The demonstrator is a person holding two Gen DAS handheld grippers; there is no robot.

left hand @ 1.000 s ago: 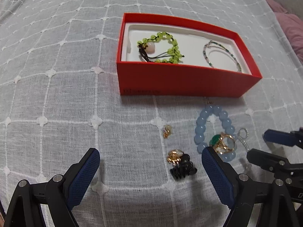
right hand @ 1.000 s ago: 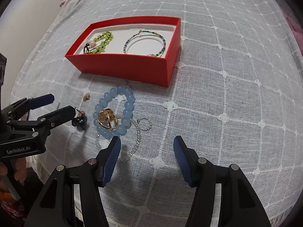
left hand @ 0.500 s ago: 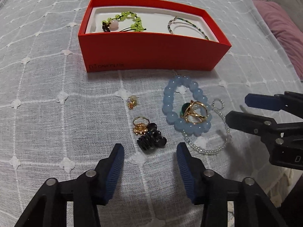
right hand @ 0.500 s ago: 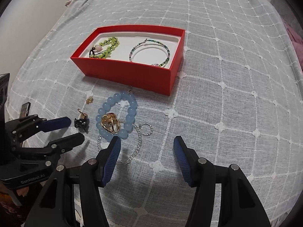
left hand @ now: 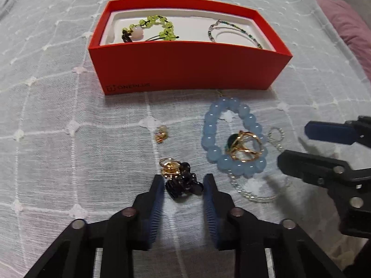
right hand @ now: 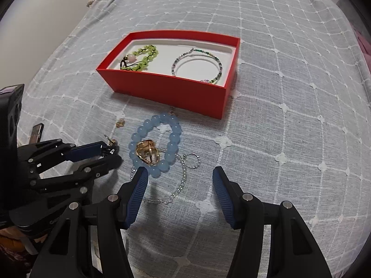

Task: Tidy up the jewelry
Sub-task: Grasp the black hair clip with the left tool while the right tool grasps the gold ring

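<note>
A black hair clip lies on the white cloth, and my left gripper has it between its blue pads, which touch both of its sides while the jaws are closing. A gold ring rests against the clip. To the right lies a blue bead bracelet with a green-stoned gold ring on it. My right gripper hovers open just in front of that bracelet, with nothing between its pads. The red box behind holds a green bead bracelet and a thin beaded bangle.
A small gold earring lies alone between the clip and the box. A clear bead chain trails from the blue bracelet towards the right gripper. A pink pillow sits at the far right edge of the bed.
My left gripper moved in over the black hair clip and its jaws narrowed from wide open to either side of the clip. The right gripper stayed where it was, open.
</note>
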